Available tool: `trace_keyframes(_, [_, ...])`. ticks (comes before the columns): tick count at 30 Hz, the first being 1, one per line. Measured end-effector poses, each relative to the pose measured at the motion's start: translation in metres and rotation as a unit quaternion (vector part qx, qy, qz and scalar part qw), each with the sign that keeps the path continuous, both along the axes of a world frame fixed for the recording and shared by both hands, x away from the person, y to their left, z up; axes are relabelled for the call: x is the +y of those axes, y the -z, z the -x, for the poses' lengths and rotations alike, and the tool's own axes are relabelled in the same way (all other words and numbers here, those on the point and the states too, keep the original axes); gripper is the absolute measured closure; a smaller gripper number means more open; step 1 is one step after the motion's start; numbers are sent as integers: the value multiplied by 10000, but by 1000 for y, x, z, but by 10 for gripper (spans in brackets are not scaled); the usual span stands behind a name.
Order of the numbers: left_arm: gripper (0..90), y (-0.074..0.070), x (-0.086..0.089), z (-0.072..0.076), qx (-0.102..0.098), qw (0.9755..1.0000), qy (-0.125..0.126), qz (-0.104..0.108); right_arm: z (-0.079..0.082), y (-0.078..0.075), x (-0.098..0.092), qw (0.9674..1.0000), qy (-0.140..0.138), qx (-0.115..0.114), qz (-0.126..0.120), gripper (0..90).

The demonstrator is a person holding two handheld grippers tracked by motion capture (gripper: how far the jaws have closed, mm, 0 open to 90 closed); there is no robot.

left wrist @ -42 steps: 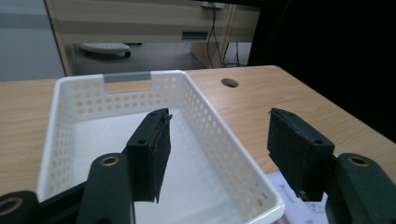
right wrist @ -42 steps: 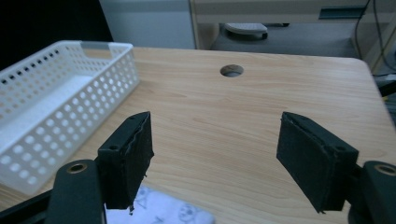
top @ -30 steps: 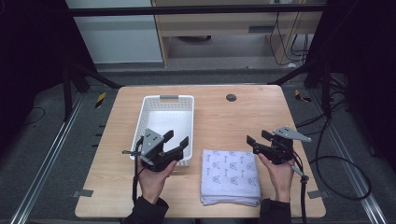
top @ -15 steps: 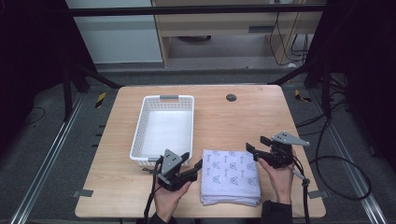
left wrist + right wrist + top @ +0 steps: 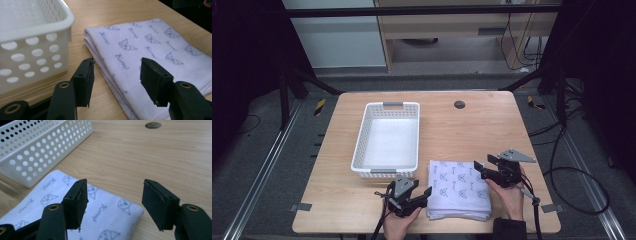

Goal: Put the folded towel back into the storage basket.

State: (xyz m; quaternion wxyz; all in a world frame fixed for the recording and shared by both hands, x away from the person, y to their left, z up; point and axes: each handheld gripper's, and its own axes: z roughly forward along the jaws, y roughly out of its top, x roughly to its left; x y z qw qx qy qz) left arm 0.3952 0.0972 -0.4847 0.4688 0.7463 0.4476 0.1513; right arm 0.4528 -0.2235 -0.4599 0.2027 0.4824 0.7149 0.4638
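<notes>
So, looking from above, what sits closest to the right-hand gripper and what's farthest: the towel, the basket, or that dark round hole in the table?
From the right gripper, in the high view:
1. Towel, folded, just beside the jaws on their left.
2. Hole, farther up the table.
3. Basket, white, far left; close to the hole's distance, so that order is loose.

High view: even overhead light on worktop [image 5: 472, 130], surroundings dim to near black, shadows soft and short, picture slightly soft. Gripper views: bright, basket [image 5: 30, 37] washed out white with lost detail; near jaws slightly blurred, cloth [image 5: 150, 50] print sharp mid-frame, far worktop softening.
</notes>
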Motion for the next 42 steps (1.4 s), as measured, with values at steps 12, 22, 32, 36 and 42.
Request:
trace_keyframes(12, [437, 17, -13, -6, 315, 9994, 82, -153, 1, 20, -1, 9986, 189, 467, 135, 387])
trace_keyframes(22, [398, 21, -19, -7, 325, 9988, 55, -362, -3, 39, 1, 9957, 322, 833, 255, 388])
trace_keyframes(32, [377, 20, -26, -9, 433, 9972, 15, -606, -5, 41, 4, 9938, 373, 1010, 295, 417])
trace_keyframes(36, [383, 21, -28, -11, 485, 9974, 66, -537, -7, 43, 4, 9930, 379, 1089, 257, 431])
trace_keyframes(42, [475, 20, -30, -12, 595, 9974, 132, -396, -6, 43, 6, 9933, 298, 1105, 182, 529])
